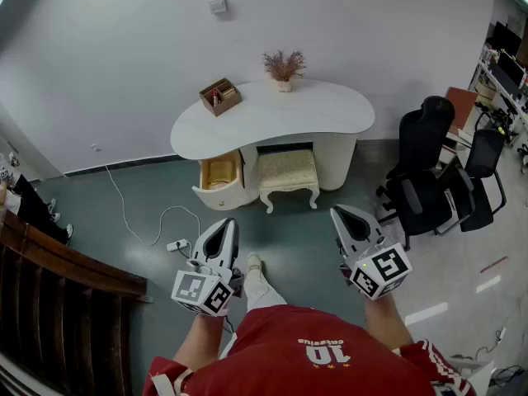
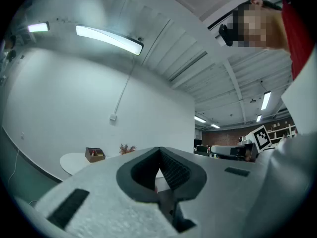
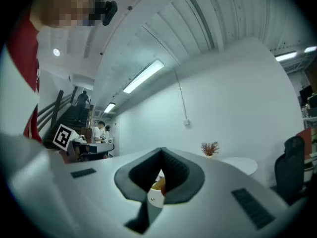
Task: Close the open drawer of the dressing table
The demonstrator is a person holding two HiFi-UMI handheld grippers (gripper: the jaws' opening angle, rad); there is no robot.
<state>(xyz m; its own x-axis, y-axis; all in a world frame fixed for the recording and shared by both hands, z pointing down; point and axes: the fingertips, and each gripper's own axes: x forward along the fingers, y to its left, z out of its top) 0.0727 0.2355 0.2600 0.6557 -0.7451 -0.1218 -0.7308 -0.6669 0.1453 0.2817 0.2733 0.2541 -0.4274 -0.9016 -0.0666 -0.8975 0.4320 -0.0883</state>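
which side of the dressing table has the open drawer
The left pedestal, head view: its drawer juts out, inside showing; the right pedestal beyond the stool is flush.

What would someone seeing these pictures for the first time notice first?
A white dressing table stands against the wall, the drawer at its left end pulled open beside a cream stool. In the foreground the left gripper and right gripper point toward it, both with jaws together and empty, well short of the drawer. Black chairs crowd the right side.
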